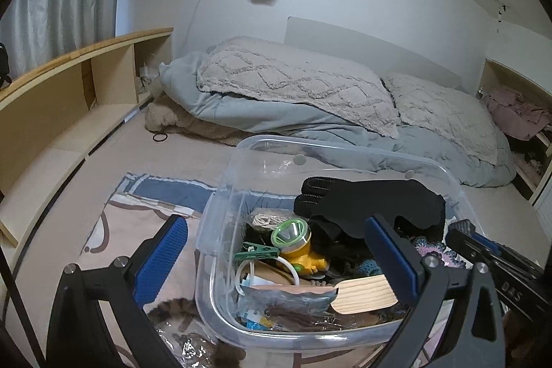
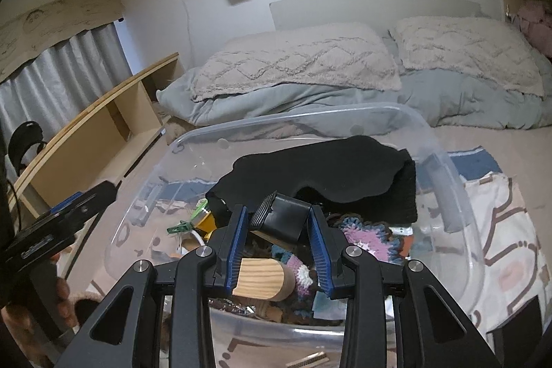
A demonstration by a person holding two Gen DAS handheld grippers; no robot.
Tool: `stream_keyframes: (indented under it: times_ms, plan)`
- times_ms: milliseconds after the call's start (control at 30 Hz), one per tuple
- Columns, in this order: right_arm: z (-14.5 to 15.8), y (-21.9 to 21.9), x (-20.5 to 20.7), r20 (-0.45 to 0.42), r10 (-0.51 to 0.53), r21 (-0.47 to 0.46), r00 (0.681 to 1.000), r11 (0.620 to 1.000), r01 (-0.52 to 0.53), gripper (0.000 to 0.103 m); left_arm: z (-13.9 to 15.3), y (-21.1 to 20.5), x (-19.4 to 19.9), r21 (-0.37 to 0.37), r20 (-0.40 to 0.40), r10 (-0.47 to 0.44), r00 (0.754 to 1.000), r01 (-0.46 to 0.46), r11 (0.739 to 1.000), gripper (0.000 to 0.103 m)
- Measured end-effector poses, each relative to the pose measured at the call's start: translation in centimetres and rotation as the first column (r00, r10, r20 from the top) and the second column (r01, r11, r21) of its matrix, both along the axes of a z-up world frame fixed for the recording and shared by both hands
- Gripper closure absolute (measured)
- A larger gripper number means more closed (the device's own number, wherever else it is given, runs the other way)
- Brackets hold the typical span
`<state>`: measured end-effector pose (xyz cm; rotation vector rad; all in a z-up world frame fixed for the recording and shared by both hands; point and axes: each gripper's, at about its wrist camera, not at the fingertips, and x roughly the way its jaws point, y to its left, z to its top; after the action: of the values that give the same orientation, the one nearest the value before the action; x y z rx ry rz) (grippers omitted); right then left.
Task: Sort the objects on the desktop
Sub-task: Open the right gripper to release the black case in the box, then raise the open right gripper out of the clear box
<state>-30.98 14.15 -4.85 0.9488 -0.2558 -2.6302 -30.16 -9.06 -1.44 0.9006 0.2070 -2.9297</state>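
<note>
So the right gripper has a small black box pinched between its blue pads, fingers closed in snug on both sides, held just above the clutter in the clear bin. Right under its fingers there's a rounded wood block and some crochet pieces in pink and blue, and past the tips a black glove is draped over the pile toward the far wall of the bin. Off to its left inside the bin sits a green clip. The left gripper is spread wide with nothing in it, one finger outside the bin's near-left wall and the other over the contents. Between its fingers you can see a yellow headlamp with a green rim, the same clip, a bundle of string and some plastic packets. The bin sits on a patterned blanket, with pillows and a grey duvet further ahead.
</note>
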Motion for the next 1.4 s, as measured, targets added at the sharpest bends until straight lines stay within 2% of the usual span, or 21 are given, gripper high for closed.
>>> stream_keyframes:
  times_ms: [233,267,300,367,500,633,667,767,900,967,1400]
  plan:
    - [-0.6,0.0,-0.7,-0.019,-0.015,-0.041,1.0,0.999,0.014,0.066,-0.1,-0.7,0.2,-0.01,-0.015,0.028,1.0,-0.028,1.0,0.0]
    - [-0.7,0.0,-0.8,-0.011,-0.022,-0.05,1.0,0.999,0.022,0.063,-0.1,-0.8,0.2,-0.009,-0.018,0.032,0.999,-0.032,0.999,0.0]
    - [-0.7,0.1,-1.0,-0.004,-0.025,-0.057,1.0,0.998,0.024,0.049,0.0,-0.9,0.3,-0.009,-0.024,0.034,0.999,-0.034,0.999,0.0]
    - [-0.8,0.3,-0.8,-0.009,-0.04,-0.062,0.999,0.997,0.039,0.032,0.1,-0.9,0.5,-0.01,-0.035,0.035,0.999,-0.036,0.999,0.0]
    - [-0.5,-0.1,-0.4,-0.037,-0.016,-0.031,0.999,0.999,0.015,0.032,0.3,-0.6,0.7,-0.018,-0.048,0.029,0.998,-0.03,0.999,0.0]
    - [-0.2,-0.2,-0.3,-0.051,-0.003,-0.042,0.999,0.999,0.001,0.032,0.6,0.0,1.2,-0.037,-0.066,-0.015,0.998,0.012,0.999,0.0]
    - [-0.1,-0.1,-0.2,-0.056,-0.005,-0.045,0.998,0.999,0.002,0.029,0.7,0.2,1.2,-0.046,-0.068,-0.026,0.997,0.023,0.999,0.0]
    - [0.4,0.1,0.3,-0.081,-0.016,-0.051,0.997,0.999,0.012,0.006,0.9,0.7,1.4,-0.061,-0.063,-0.052,0.997,0.048,0.997,0.0]
    - [1.2,0.4,0.9,-0.105,-0.024,-0.051,0.994,0.999,0.018,0.004,0.9,0.9,1.8,-0.046,-0.063,-0.054,0.997,0.052,0.998,0.0]
    - [1.4,0.6,1.1,-0.109,-0.027,-0.048,0.994,0.999,0.022,0.0,1.0,1.1,1.9,-0.047,-0.061,-0.058,0.996,0.056,0.997,0.0]
    - [1.9,1.6,2.1,-0.102,-0.065,0.035,0.993,0.997,0.069,0.0,1.1,2.7,2.4,-0.06,-0.041,-0.084,0.996,0.081,0.995,0.0]
